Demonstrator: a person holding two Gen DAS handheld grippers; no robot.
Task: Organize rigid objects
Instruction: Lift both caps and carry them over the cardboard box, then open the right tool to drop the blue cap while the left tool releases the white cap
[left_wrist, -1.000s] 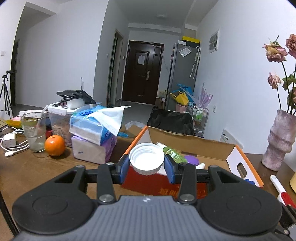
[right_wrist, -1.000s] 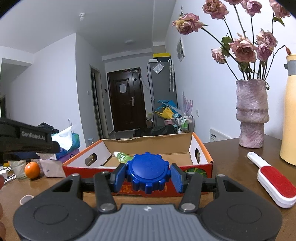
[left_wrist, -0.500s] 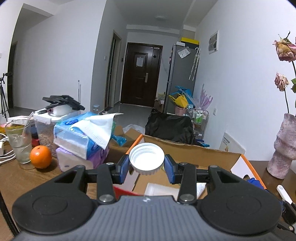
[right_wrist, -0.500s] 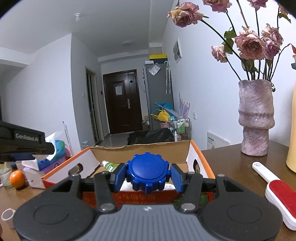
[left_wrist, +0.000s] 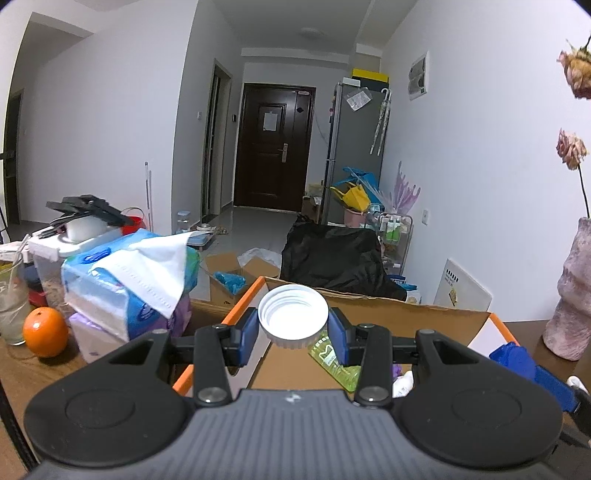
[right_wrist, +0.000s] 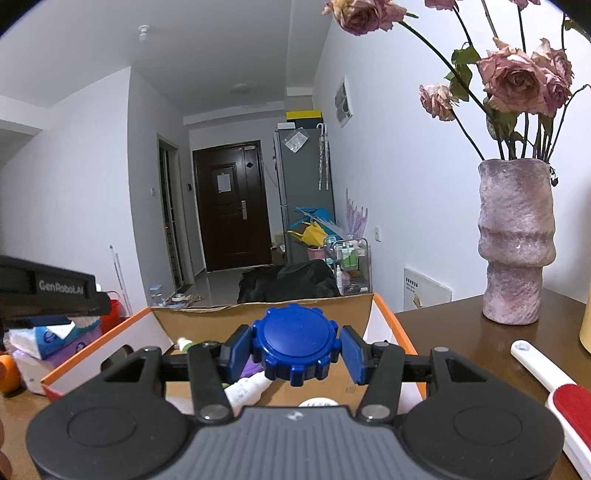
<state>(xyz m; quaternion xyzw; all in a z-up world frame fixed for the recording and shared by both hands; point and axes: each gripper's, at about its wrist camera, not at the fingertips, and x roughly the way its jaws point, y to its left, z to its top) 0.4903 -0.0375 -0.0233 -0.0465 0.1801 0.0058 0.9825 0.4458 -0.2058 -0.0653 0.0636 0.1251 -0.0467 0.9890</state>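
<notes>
Left hand-held gripper (left_wrist: 292, 334) clamps a white lid (left_wrist: 293, 316) (open side up); right hand-held gripper (right_wrist: 295, 350) clamps a blue cap (right_wrist: 295, 341), both over the cardboard box (right_wrist: 266, 310).

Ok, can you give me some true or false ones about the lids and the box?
1. The left gripper holds a white lid. True.
2. The right gripper holds a red lid. False: its lid is blue.
3. The white lid lies on the box floor. False: it is held above the cardboard box.
4. A green bottle lies inside the box. True.
5. The orange sits inside the box. False: it rests on the table, beside the tissue packs.
</notes>
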